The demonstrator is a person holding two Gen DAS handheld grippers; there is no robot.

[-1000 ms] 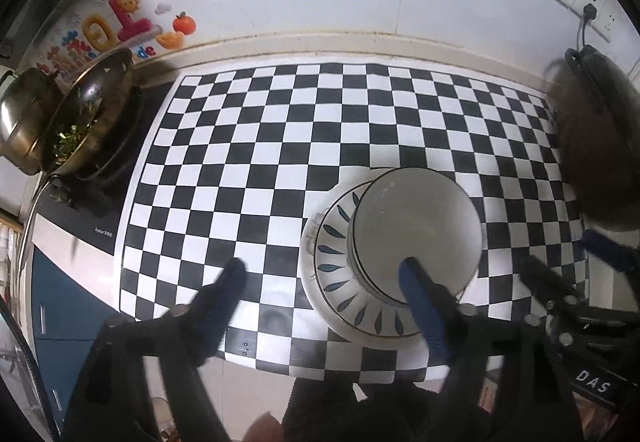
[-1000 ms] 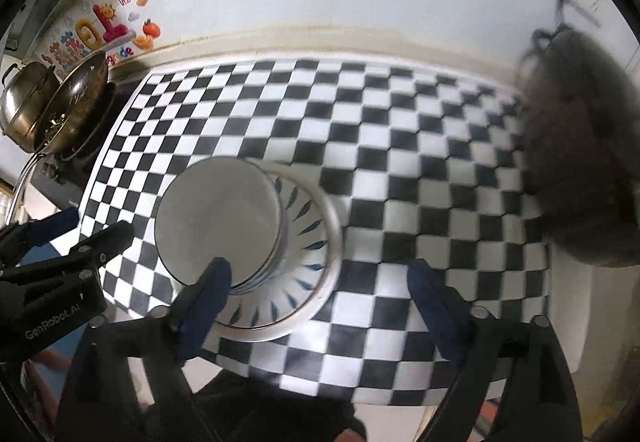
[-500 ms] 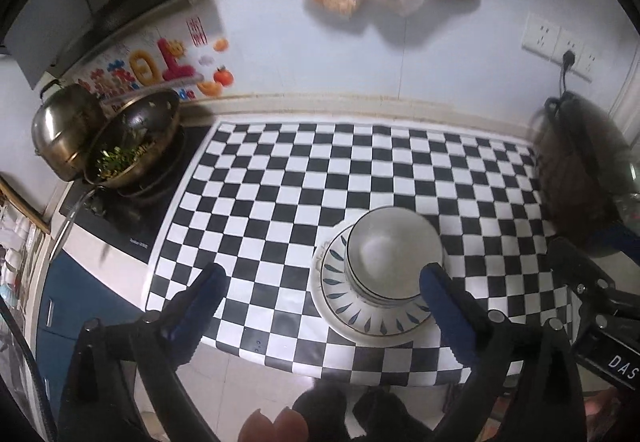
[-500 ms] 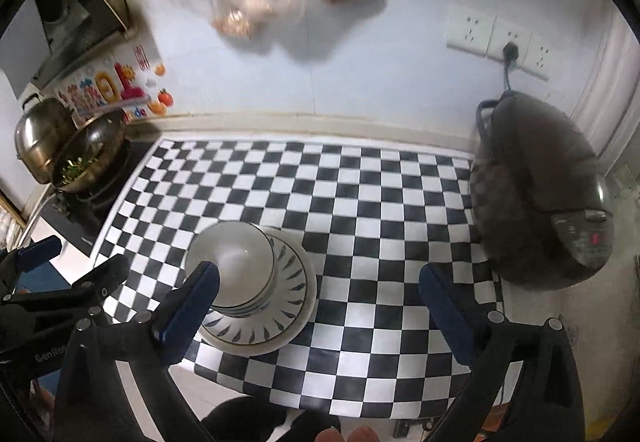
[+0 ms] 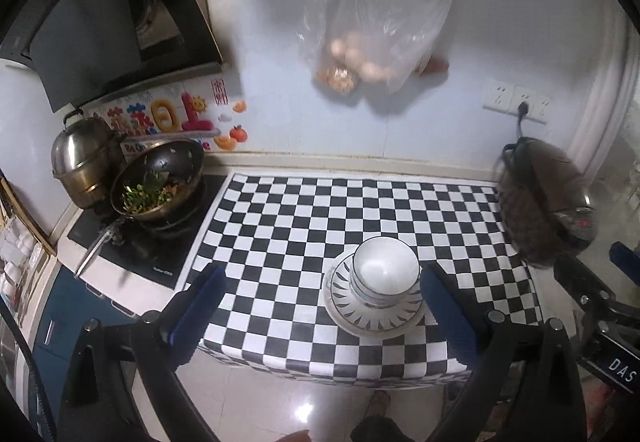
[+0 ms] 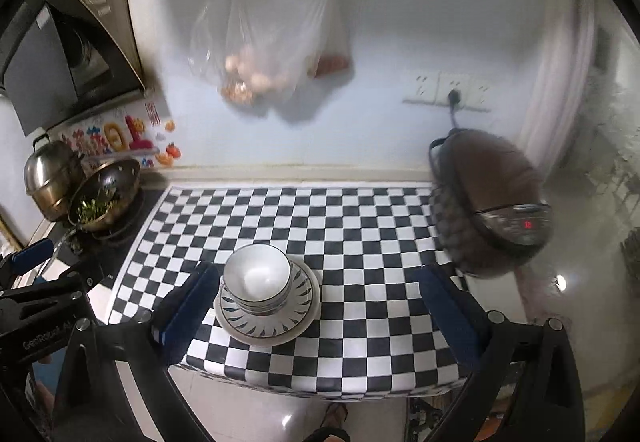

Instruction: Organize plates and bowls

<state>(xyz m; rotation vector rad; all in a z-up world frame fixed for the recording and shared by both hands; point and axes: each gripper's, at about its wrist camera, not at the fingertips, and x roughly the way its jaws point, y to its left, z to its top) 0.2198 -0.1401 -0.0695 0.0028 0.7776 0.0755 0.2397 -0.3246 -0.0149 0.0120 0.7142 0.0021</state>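
Since the bowls (image 5: pixel 385 273) sit nested on the plates (image 5: pixel 374 316) at the worktop's (image 5: pixel 304 218) six o'clock edge, sorting looks done; left claw (image 5: pixel 320 316) and right claw (image 6: pixel 310 306) gape wide, empty, having just opened.

Dim indoor light. Glare spots shine on the floor (image 5: pixel 304 411). The rice cooker (image 6: pixel 486 204) is motion-blurred, fisheye edges bend and darken, and the hanging bag (image 5: pixel 376 38) casts soft wall shadows.
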